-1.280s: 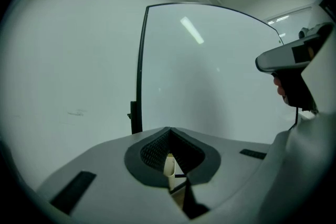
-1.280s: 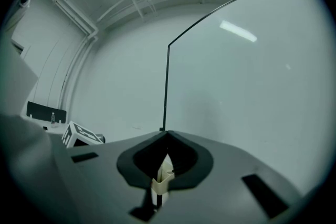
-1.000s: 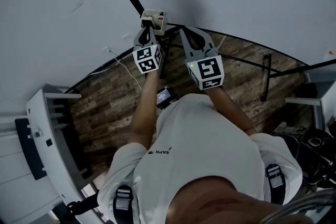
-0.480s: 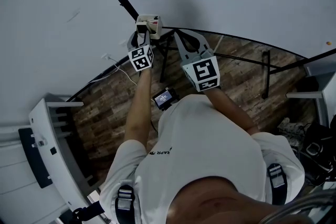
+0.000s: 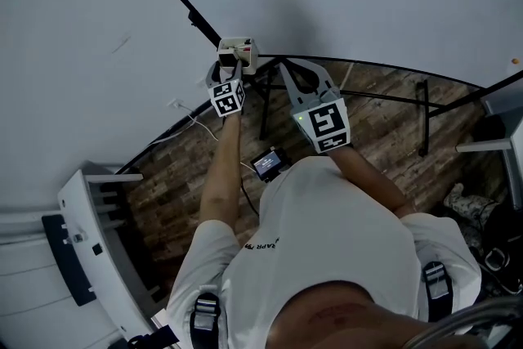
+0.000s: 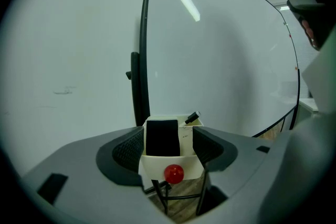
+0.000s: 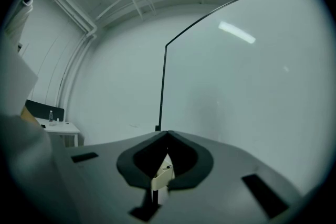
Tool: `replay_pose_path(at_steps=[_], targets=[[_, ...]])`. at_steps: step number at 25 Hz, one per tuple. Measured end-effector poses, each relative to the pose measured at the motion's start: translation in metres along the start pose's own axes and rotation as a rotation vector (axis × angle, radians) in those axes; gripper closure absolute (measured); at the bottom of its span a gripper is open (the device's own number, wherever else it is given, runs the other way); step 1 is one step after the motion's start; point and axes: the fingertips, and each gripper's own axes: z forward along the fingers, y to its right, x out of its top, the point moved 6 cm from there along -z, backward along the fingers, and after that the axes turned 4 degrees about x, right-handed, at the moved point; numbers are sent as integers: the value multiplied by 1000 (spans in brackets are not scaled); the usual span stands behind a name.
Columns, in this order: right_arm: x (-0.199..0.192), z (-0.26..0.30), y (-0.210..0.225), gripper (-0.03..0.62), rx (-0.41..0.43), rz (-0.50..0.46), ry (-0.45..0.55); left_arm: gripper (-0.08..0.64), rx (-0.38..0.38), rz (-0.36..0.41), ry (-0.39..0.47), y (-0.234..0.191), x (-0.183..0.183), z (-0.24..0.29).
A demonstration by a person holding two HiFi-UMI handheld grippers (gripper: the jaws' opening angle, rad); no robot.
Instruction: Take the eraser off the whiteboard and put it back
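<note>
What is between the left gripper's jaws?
Left gripper view: the cream holder with the black eraser in it; the left gripper's jaws have just been opening.

Eraser [image 6: 162, 137]: black rect. block, upright, flat face to the left gripper view. It is seated in a cream holder box [image 6: 195, 164], left part of box, w/ its upper portion above the box's front wall. A marker tip [image 6: 192, 117] sticks out at the box's back right. A red round knob [image 6: 174, 173] sits on the box front, just below the eraser.

Whiteboard [image 6: 220, 60]: white, glossy, black frame edge at left, light reflection near top. The box is at the foot of the board, beside that edge; attachment can't be told.
</note>
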Motion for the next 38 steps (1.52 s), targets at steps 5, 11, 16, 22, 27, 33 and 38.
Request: replay_pose_path(at_steps=[5,11,16,22,27,33,38], targets=[[-1,0,6,580,-23,-2,0,282,8,-30,0,-12,-2,13],[-2,0,9,580,-31,-3,-10,284,-32,4,1,-15,-7,17],[-3,2,9,580,-37,-7,-13,288,-36,-15,-11,-16,-11,26],[-4,-1,13,580,-50,-12,-14,293,-32,55,1,-9,-8,27],[-7,0,16,580,-54,-8,-19,310,-17,64,-21,-8,-6,35],[-8,-3,18,580,-59,-5,-17,321,-11,38,-25,-8,-7,35],[-5,-5,15,580,-59,-5,-13,322,0,37,-20,-9,-3,29]])
